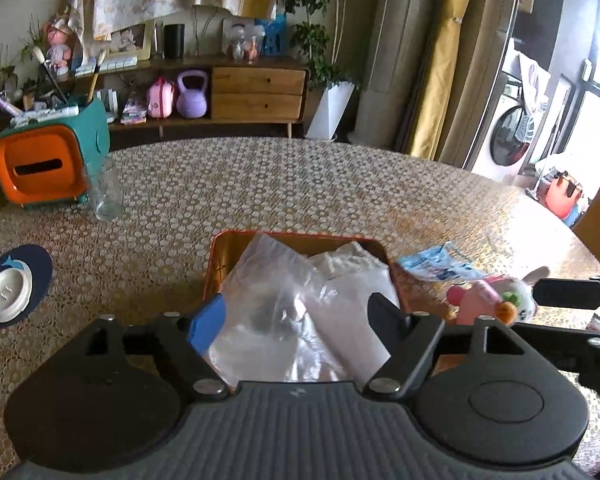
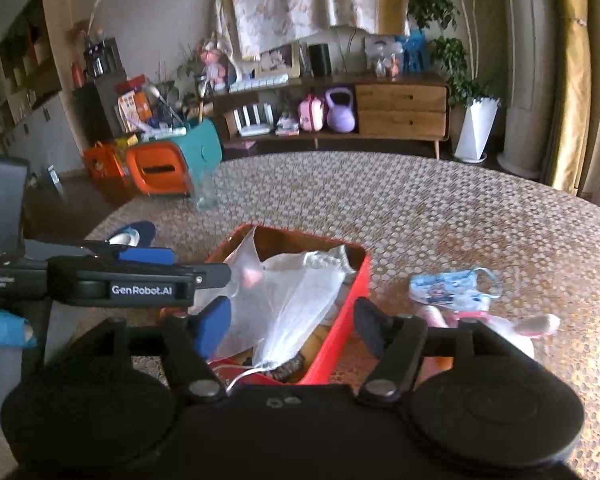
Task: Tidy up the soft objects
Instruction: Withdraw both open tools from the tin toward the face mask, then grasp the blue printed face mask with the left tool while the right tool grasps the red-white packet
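Soft things fill my red box [image 2: 350, 284]: one clear plastic bag [image 1: 268, 312] and one white mesh pouch [image 2: 300, 292], darker items beneath hard to make out. My left gripper [image 1: 296, 320] and right gripper [image 2: 292, 320] both hang spread open over the box, holding nothing. Just right of the box lie one pink plush rabbit [image 1: 496, 300], partly cut off by my gripper, and one blue face mask [image 2: 452, 286], long axis crosswise. Far left stand one glass [image 1: 106, 192] and one orange-and-teal organizer [image 1: 48, 160].
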Action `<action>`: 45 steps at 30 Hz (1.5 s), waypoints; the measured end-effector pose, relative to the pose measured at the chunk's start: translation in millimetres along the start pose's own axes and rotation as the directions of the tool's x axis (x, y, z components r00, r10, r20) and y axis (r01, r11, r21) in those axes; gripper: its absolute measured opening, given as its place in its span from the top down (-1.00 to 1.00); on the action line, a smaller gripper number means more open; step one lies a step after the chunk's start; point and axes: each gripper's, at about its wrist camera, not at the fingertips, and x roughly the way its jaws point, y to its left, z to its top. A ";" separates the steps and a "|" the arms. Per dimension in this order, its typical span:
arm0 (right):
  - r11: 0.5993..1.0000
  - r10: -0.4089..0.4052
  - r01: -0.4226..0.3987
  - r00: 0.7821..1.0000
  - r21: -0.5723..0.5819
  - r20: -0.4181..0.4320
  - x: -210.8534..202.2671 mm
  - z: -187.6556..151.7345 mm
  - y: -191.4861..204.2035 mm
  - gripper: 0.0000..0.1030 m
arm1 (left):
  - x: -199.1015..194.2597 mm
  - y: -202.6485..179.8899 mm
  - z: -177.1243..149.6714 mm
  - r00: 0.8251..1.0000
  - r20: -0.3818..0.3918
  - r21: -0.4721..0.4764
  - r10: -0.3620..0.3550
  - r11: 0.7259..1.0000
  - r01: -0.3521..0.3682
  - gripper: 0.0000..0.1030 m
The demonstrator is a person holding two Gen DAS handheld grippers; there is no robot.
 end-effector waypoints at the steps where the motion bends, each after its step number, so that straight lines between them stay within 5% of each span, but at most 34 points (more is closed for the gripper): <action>1: 1.000 -0.001 0.001 1.000 0.006 0.009 -7.1 -0.7 -2.8 -0.44 | -3.4 -3.1 1.0 1.000 0.005 0.005 -0.004 1.000 0.004 -0.54; 7: 0.999 -0.007 0.004 0.998 0.049 0.055 -48.1 -5.8 -26.5 -0.66 | -15.8 -20.8 8.3 0.999 0.001 0.012 -0.037 0.999 0.037 -0.55; 14: 0.991 -0.109 0.104 0.992 0.083 0.063 -95.4 -21.2 -80.4 -0.73 | -15.3 -58.2 20.6 0.997 -0.020 0.056 -0.080 0.995 0.081 -0.68; 19: 0.972 -0.198 0.191 0.979 0.135 0.042 -119.4 -36.7 -129.5 -0.77 | 1.0 -85.2 31.5 0.990 -0.063 0.065 -0.125 0.989 0.129 -0.70; 23: 0.960 -0.248 0.244 0.969 0.140 0.016 -131.1 -54.0 -165.2 -0.80 | 22.5 -106.4 42.1 0.982 -0.109 0.059 -0.158 0.985 0.165 -0.99; 27: 0.949 -0.279 0.282 0.959 0.138 -0.044 -134.0 -71.9 -204.1 -0.80 | 53.5 -129.2 54.8 0.971 -0.166 0.026 -0.174 0.983 0.181 -0.99; 34: 0.949 -0.299 0.311 0.941 0.051 -0.159 -117.5 -99.6 -248.7 -0.80 | 127.9 -166.4 74.7 0.900 -0.387 -0.042 -0.200 0.979 0.199 -0.99; 45: 0.943 -0.328 0.331 0.892 -0.046 -0.311 -69.3 -123.8 -304.4 -0.76 | 211.8 -200.3 74.8 0.837 -0.522 -0.035 -0.167 0.984 0.175 -0.99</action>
